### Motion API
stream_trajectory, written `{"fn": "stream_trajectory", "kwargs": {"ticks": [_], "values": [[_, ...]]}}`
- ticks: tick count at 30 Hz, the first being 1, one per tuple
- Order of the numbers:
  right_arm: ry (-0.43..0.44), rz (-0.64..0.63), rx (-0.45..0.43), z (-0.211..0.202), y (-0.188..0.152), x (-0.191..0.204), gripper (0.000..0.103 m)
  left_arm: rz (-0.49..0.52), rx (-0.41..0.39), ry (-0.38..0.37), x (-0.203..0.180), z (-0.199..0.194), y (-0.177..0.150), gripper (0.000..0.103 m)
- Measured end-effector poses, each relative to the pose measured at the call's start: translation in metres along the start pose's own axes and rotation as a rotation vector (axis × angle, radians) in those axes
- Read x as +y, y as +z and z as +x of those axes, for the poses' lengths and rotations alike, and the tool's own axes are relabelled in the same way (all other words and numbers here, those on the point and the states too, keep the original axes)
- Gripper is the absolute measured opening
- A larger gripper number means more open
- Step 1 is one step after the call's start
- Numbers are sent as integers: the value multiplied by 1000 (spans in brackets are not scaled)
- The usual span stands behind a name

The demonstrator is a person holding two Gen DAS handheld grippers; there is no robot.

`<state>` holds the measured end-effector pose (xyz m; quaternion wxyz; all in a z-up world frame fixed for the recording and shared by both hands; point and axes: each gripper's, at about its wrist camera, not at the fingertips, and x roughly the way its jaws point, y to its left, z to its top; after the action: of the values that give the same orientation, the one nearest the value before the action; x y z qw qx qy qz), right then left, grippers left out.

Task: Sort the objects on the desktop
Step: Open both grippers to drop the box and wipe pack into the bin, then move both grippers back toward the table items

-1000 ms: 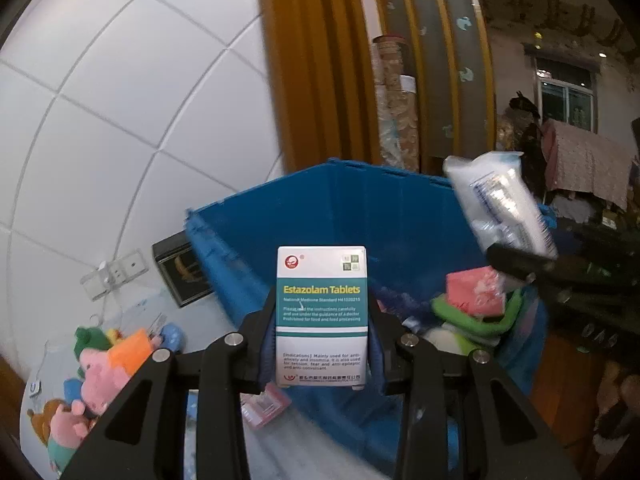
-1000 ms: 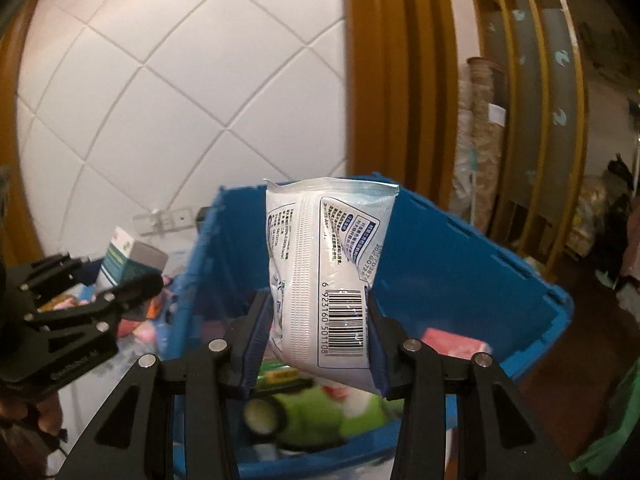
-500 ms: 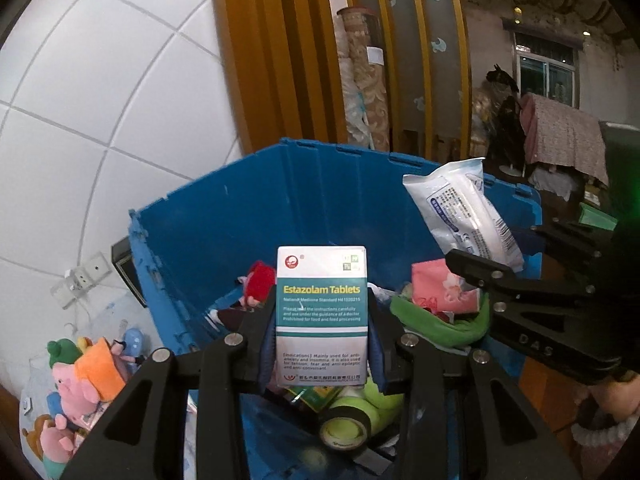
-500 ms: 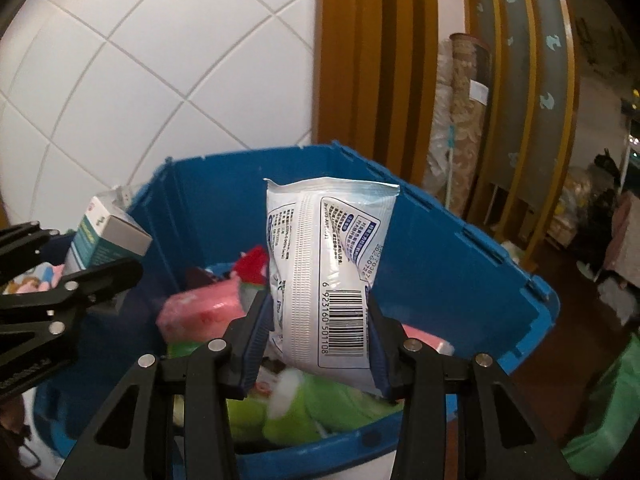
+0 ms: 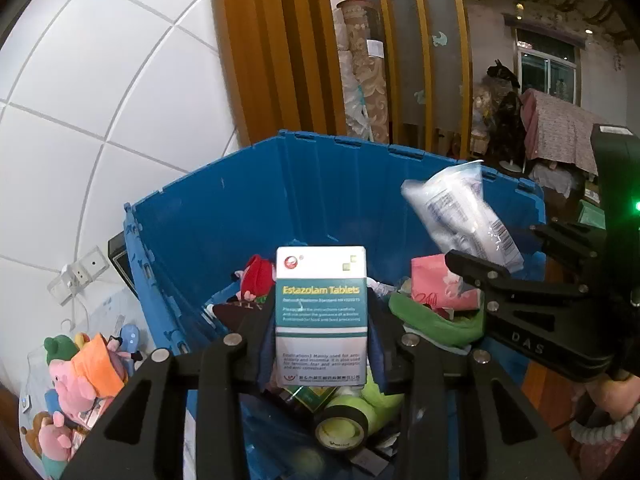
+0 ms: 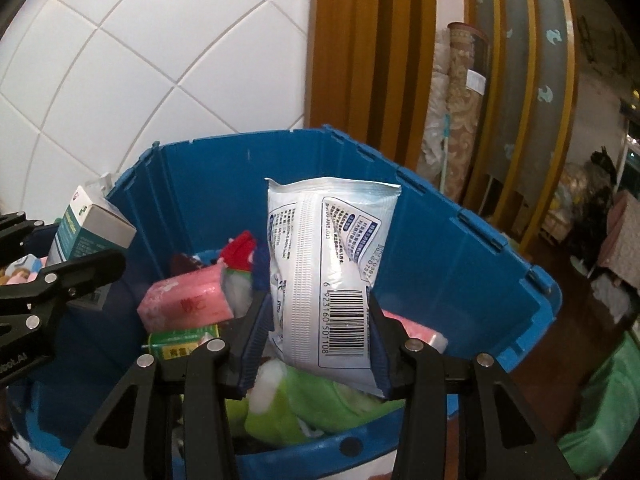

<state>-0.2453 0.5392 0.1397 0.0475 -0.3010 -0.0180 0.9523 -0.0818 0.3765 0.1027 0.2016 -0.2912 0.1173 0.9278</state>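
Left tongs (image 5: 320,344) opening, tablet box (image 5: 321,312) still between pads. Right tongs (image 6: 318,332) opening too, white wipes pack (image 6: 328,276) still between pads. Both moved in from bin edge, now over blue bin (image 5: 224,216): drop underway. Bin holds pink packs (image 6: 186,306), green plush (image 6: 316,404), tape roll (image 5: 340,428), red plush (image 5: 258,274).

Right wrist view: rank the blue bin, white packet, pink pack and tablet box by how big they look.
1. Blue bin
2. White packet, though nearness to the camera inflates it
3. Pink pack and tablet box: too alike to rank; the box is partly hidden.
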Motion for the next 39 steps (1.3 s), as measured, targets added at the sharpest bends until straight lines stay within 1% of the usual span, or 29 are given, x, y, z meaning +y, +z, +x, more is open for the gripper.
{"fn": "stream_trajectory", "kwargs": {"ticks": [2, 4, 6, 8, 10, 13, 16, 19, 22, 25, 29, 32, 39], "values": [[-10, 3, 1, 1, 1, 0, 52, -10, -4, 1, 3, 0, -1, 60], [-19, 7, -1, -1, 2, 1, 72, -16, -20, 3, 6, -5, -3, 69], [-25, 3, -3, -3, 2, 3, 76, -23, -29, 4, 8, -8, -4, 69], [-23, 0, -9, -8, 3, 6, 82, -37, -37, 5, 13, -12, -5, 69], [-27, -3, -21, -14, 5, 11, 103, -52, -52, 14, 19, -18, -7, 70], [-20, -2, -49, -28, 9, 18, 103, -70, -70, 24, 28, -28, -11, 78], [0, 7, -69, -41, 14, 27, 103, -89, -94, 39, 42, -42, -18, 78], [38, 3, -96, -55, 19, 42, 103, -117, -118, 66, 61, -58, -27, 79], [74, -11, -124, -68, 23, 65, 103, -153, -131, 102, 86, -72, -40, 78], [115, -34, -144, -76, 26, 90, 103, -182, -122, 142, 112, -83, -59, 79], [174, -71, -163, -84, 29, 130, 103, -240, -75, 201, 153, -91, -91, 79], [221, -106, -164, -87, 29, 166, 103, -293, -22, 246, 185, -93, -119, 78], [307, -171, -127, -74, 23, 235, 103, -368, 102, 286, 236, -84, -177, 78]]}}
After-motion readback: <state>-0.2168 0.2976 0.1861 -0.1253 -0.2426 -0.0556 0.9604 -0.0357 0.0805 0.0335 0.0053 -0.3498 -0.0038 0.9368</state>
